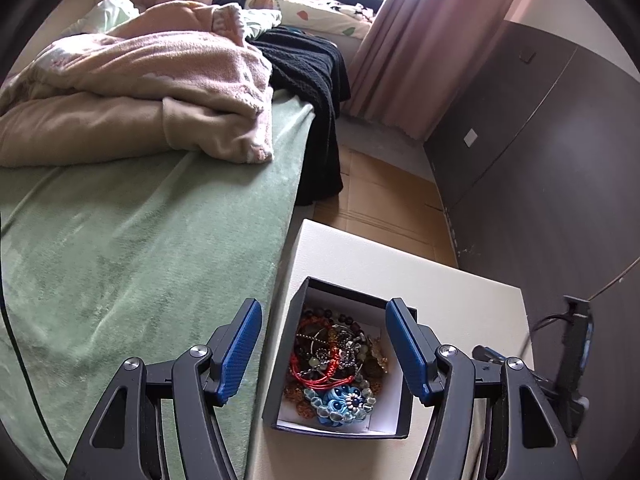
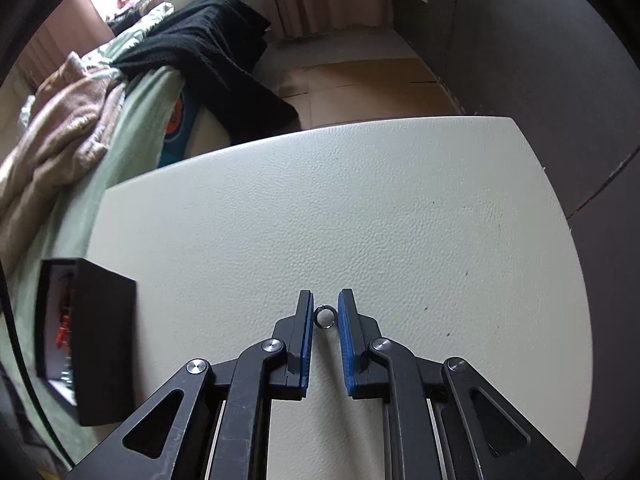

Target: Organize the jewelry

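Through the left wrist view, our left tool (image 1: 323, 346) stands wide and holds nothing, hovering over the open black box (image 1: 340, 368) of tangled bracelets and beads at the near left edge of the pale bench (image 1: 452, 300), just beside the bed (image 1: 140, 240). Through the right wrist view, our right tool (image 2: 325, 314) is narrow, its blue pads bracketing a small silver ring (image 2: 325, 316) that lies on the bench; we cannot tell whether the pads press on it yet. We judge the main risk is the ring squirting out sideways or rolling off if the pads close off-centre on so small and smooth a thing.
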